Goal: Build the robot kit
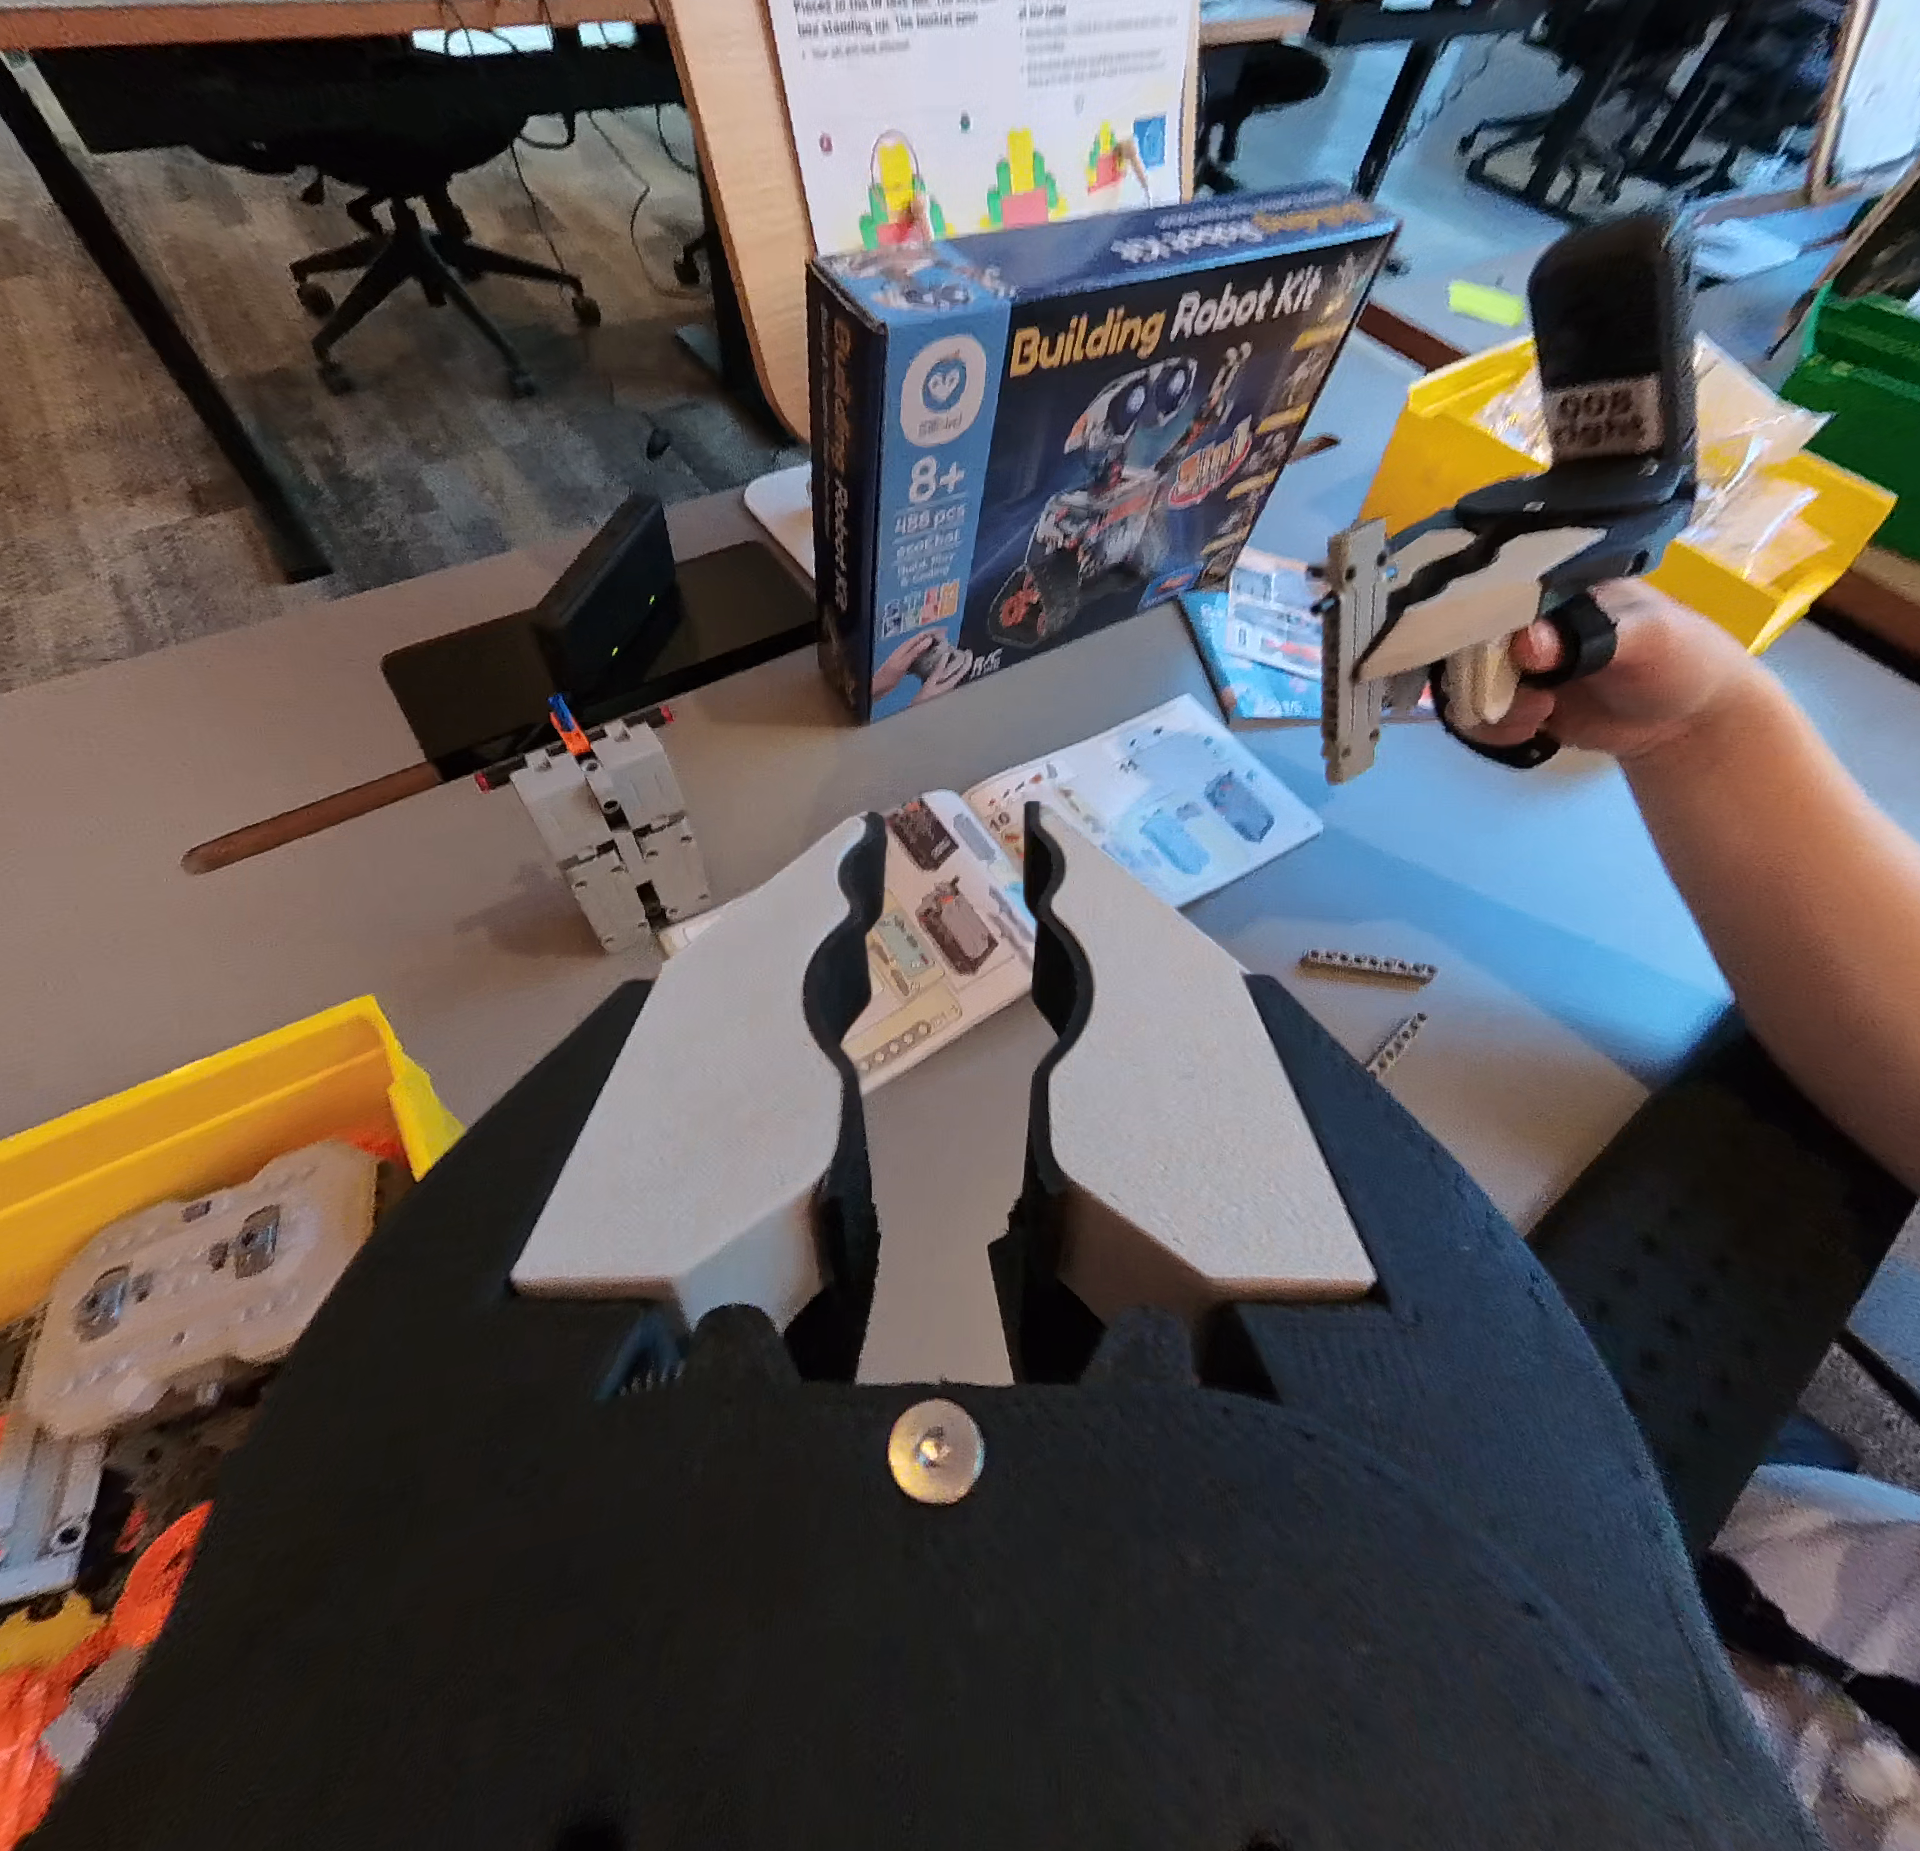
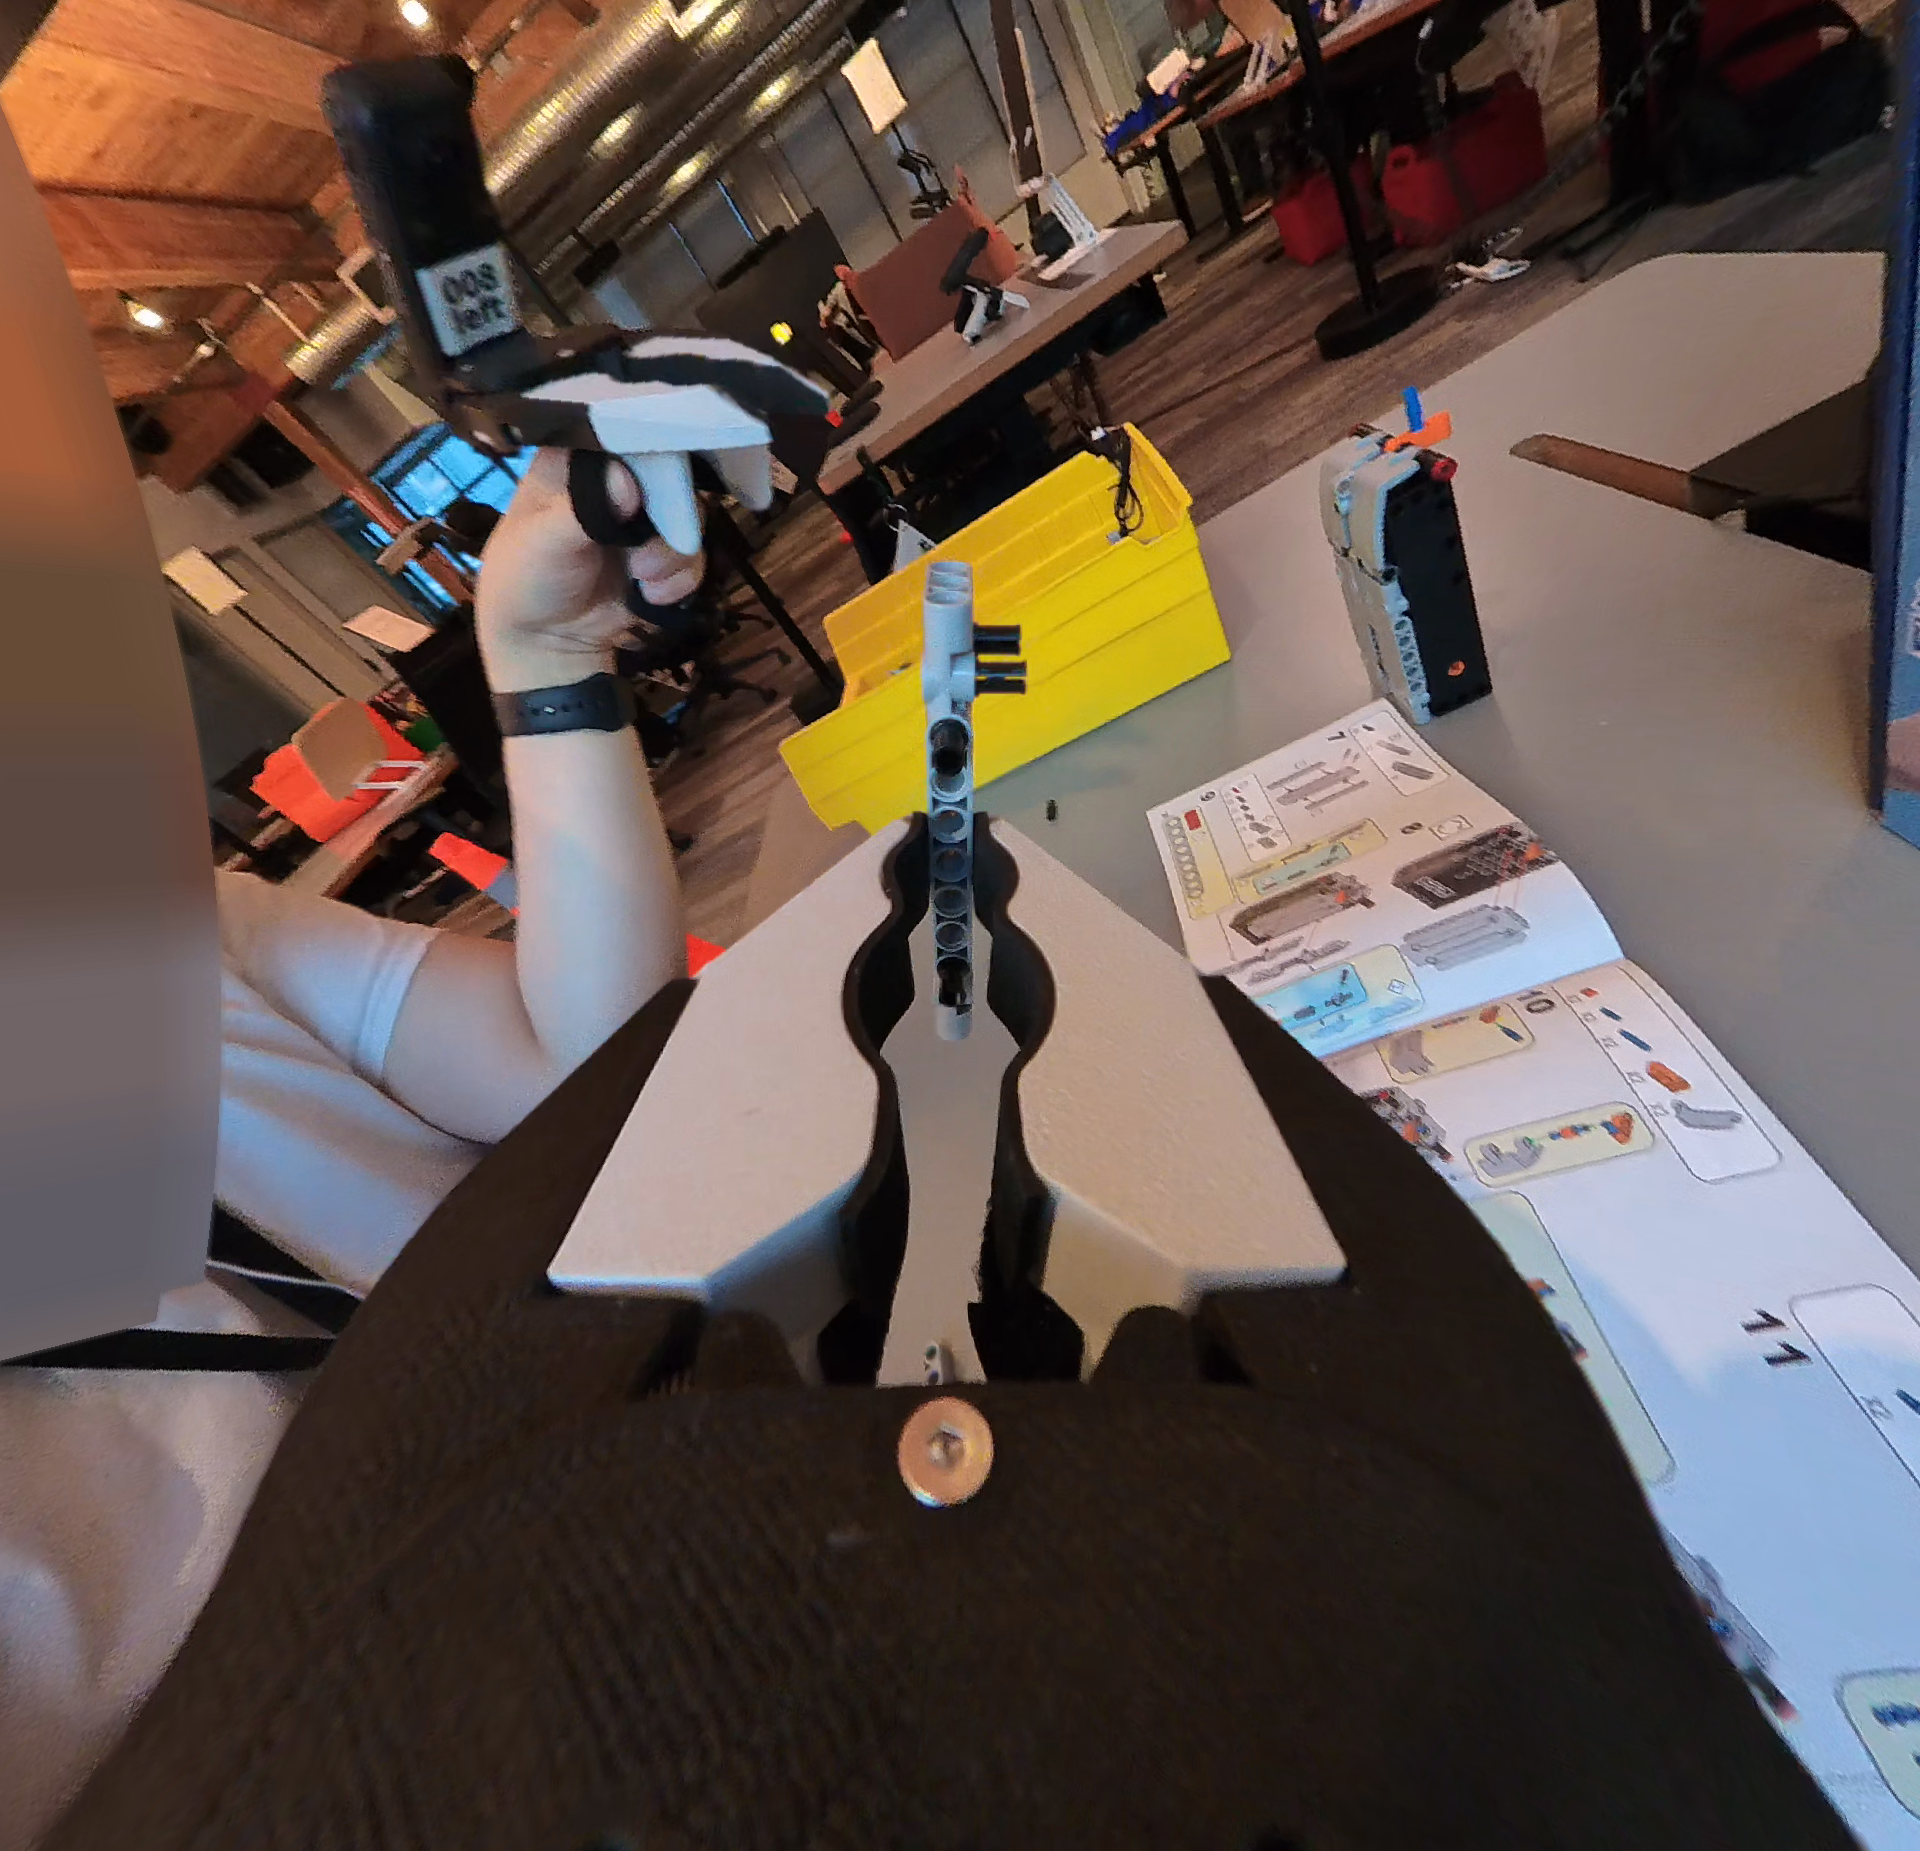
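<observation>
The grey table [image 1: 312, 928] fills mid-frame, with the blue cardboard kit box [image 1: 1049, 471] at upper centre. The left gripper [image 1: 951, 845], lower centre, gapes empty above the open instruction booklet [image 1: 1164, 814]. At upper right, the right gripper [image 2: 951, 845] pinches a long grey perforated plastic beam [image 2: 951, 762] with black pins; I'd keep that beam upright and grip steady.

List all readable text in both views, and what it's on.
Not quoting text; bearers only.
Blue box: large print, front and side.
Booklet: step numbers.
Poster: blurred.
Left gripper, right gripper (holding beam): white tags.
</observation>
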Available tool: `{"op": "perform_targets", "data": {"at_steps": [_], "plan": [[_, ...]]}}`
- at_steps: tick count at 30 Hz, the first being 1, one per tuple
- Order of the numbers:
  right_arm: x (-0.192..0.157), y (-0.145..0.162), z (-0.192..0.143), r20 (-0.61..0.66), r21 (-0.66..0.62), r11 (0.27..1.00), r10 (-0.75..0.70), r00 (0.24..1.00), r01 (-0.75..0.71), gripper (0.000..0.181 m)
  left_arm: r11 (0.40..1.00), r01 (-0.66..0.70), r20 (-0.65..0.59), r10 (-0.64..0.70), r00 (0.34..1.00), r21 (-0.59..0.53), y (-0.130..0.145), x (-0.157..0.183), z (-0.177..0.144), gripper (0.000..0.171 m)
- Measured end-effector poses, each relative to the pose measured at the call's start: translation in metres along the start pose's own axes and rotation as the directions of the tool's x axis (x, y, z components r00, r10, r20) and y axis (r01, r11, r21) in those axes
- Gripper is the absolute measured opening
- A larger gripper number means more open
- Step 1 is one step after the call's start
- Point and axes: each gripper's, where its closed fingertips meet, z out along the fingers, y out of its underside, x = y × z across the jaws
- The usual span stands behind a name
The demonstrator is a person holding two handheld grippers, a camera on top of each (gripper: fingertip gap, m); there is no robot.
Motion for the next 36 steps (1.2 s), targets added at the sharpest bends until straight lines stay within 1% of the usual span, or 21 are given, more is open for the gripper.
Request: {"op": "perform_targets", "data": {"at_steps": [2,3,5,7,8,9,11,13,14,16,17,18,19,20,24,27,28,31,33,35,36], "plan": [[0.002,0.001,-0.003,-0.027,-0.013,1.000,-0.018,0.999,0.017,0.006,0.998,-0.031,-0.003,0.031,1.000,-0.052,0.007,0.004,0.000,0.021],[0.001,-0.001,-0.006,-0.029,-0.008,1.000,-0.026,0.999,0.026,0.006,0.994,-0.057,-0.013,0.056,0.998,-0.096,0.012,0.004,0.002,0.020],[-0.001,-0.009,-0.010,-0.019,0.020,0.999,-0.030,0.999,0.030,0.006,0.975,-0.132,-0.059,0.124,0.991,-0.176,0.017,0.005,0.008,0.012],[-0.002,-0.016,-0.014,-0.013,0.043,0.998,-0.037,0.999,0.038,0.006,0.936,-0.269,-0.182,0.231,0.956,-0.228,0.027,0.011,0.016,0.006],[-0.001,-0.019,-0.016,-0.014,0.049,0.998,-0.043,0.999,0.043,0.006,0.893,-0.356,-0.258,0.287,0.922,-0.277,0.041,0.012,0.019,0.009],[-0.001,-0.021,-0.018,-0.016,0.056,0.997,-0.044,0.999,0.045,0.006,0.829,-0.445,-0.318,0.345,0.883,-0.339,0.059,0.008,0.022,0.017],[-0.002,-0.024,-0.019,-0.011,0.072,0.996,-0.046,0.999,0.047,0.006,0.655,-0.579,-0.385,0.435,0.814,-0.485,0.103,-0.012,0.026,0.019],[-0.003,-0.025,-0.021,-0.013,0.074,0.996,-0.051,0.999,0.052,0.006,0.480,-0.638,-0.466,0.438,0.769,-0.602,0.147,-0.027,0.023,0.022],[-0.002,-0.025,-0.023,-0.024,0.071,0.996,-0.057,0.998,0.058,0.006,0.385,-0.663,-0.494,0.454,0.742,-0.642,0.166,-0.038,0.021,0.023],[-0.001,-0.027,-0.027,-0.050,0.073,0.995,-0.069,0.996,0.073,0.006,0.207,-0.701,-0.547,0.492,0.677,-0.682,0.195,-0.063,0.018,0.027],[-0.001,-0.029,-0.030,-0.057,0.079,0.994,-0.075,0.996,0.079,0.006,0.130,-0.709,-0.568,0.507,0.648,-0.694,0.206,-0.074,0.017,0.027],[-0.003,-0.031,-0.032,-0.058,0.087,0.993,-0.079,0.995,0.083,0.006,0.079,-0.705,-0.576,0.516,0.634,-0.705,0.213,-0.083,0.018,0.027],[-0.005,-0.033,-0.035,-0.054,0.095,0.992,-0.082,0.995,0.087,0.006,0.050,-0.697,-0.583,0.508,0.634,-0.715,0.219,-0.087,0.018,0.027],[-0.006,-0.035,-0.037,-0.054,0.102,0.991,-0.087,0.995,0.092,0.006,0.034,-0.692,-0.588,0.499,0.637,-0.721,0.223,-0.089,0.018,0.026],[-0.010,-0.040,-0.044,-0.056,0.125,0.987,-0.094,0.994,0.100,0.006,-0.013,-0.701,-0.610,0.506,0.610,-0.713,0.235,-0.093,0.025,0.021],[-0.012,-0.043,-0.046,-0.053,0.131,0.986,-0.098,0.994,0.105,0.006,-0.080,-0.701,-0.631,0.515,0.579,-0.709,0.242,-0.099,0.027,0.016],[-0.013,-0.043,-0.046,-0.051,0.132,0.985,-0.101,0.994,0.107,0.006,-0.094,-0.699,-0.636,0.514,0.576,-0.709,0.245,-0.100,0.027,0.016],[-0.017,-0.044,-0.047,-0.046,0.132,0.985,-0.110,0.993,0.115,0.006,-0.101,-0.693,-0.644,0.484,0.593,-0.714,0.251,-0.097,0.028,0.009],[-0.018,-0.045,-0.048,-0.045,0.131,0.984,-0.113,0.993,0.118,0.006,-0.101,-0.675,-0.634,0.468,0.616,-0.731,0.251,-0.099,0.027,0.009],[-0.020,-0.045,-0.048,-0.041,0.129,0.984,-0.116,0.992,0.120,0.006,-0.099,-0.666,-0.637,0.425,0.643,-0.739,0.253,-0.098,0.024,0.000],[-0.020,-0.045,-0.049,-0.042,0.128,0.984,-0.117,0.992,0.121,0.006,-0.101,-0.669,-0.643,0.413,0.645,-0.736,0.254,-0.097,0.024,0.000]]}}
